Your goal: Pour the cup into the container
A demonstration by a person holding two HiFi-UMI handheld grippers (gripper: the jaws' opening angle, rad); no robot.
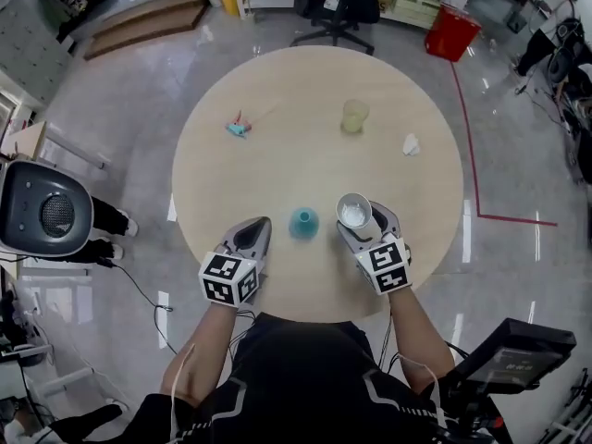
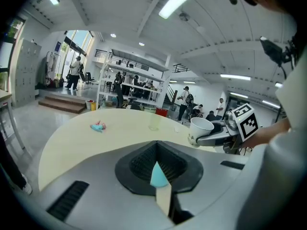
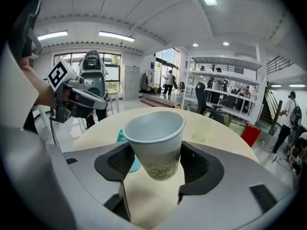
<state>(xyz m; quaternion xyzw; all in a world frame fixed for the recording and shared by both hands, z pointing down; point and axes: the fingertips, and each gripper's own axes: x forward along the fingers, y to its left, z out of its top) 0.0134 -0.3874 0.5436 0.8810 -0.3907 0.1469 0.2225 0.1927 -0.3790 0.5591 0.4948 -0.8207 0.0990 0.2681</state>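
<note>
A white paper cup point(image 1: 351, 213) is clamped between the pads of my right gripper point(image 1: 363, 226), held off the round table point(image 1: 277, 155) near its front edge. In the right gripper view the cup point(image 3: 156, 143) leans slightly, mouth up, and fills the jaws. Just left of it a small teal container point(image 1: 303, 222) stands on the table, partly hidden behind the cup point(image 3: 121, 138). My left gripper point(image 1: 256, 228) hovers left of the container, jaws together with nothing in them; the container's teal point(image 2: 158, 176) shows through the slit.
A pale yellow translucent cup point(image 1: 354, 116) stands far right of centre, a white crumpled scrap point(image 1: 411, 144) near the right rim, a small teal-and-pink item point(image 1: 239, 128) far left. Beyond the table are an office chair point(image 1: 338, 12), a red bin point(image 1: 452, 30) and a dark machine point(image 1: 42, 209).
</note>
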